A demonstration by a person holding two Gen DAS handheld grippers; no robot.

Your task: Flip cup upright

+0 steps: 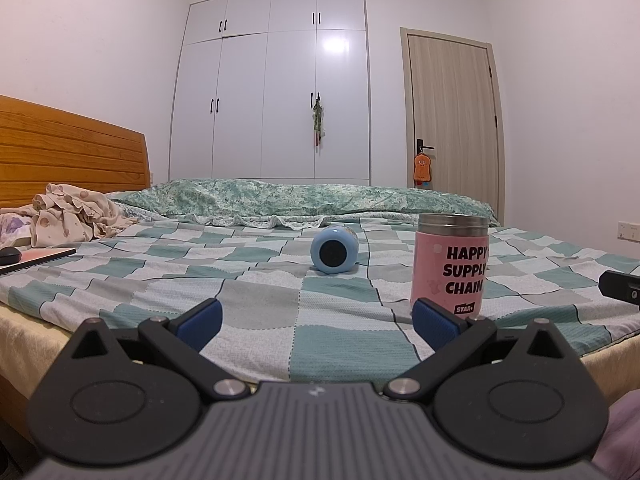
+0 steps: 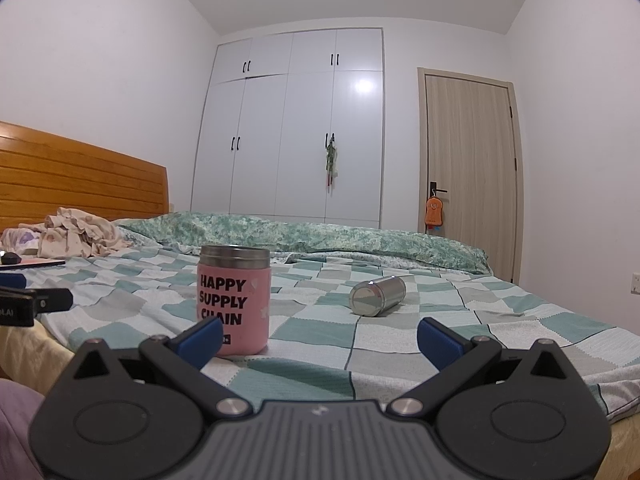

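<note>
A light blue cup (image 1: 334,251) lies on its side on the checked bedspread (image 1: 248,280), its base facing my left gripper (image 1: 318,320), which is open and empty well short of it. A pink cup (image 1: 450,266) marked HAPPY SUPPLY CHAIN stands upright just beyond the left gripper's right finger. In the right wrist view the pink cup (image 2: 233,298) stands by my right gripper's left finger. A steel cup (image 2: 377,295) lies on its side farther off, right of centre. My right gripper (image 2: 320,340) is open and empty.
Crumpled clothes (image 1: 76,216) and a dark tablet with a mouse (image 1: 24,258) lie at the left near the wooden headboard (image 1: 72,148). A green quilt (image 1: 304,196) runs along the bed's far side. Wardrobe and door stand behind. The other gripper shows at the frame edge (image 2: 28,304).
</note>
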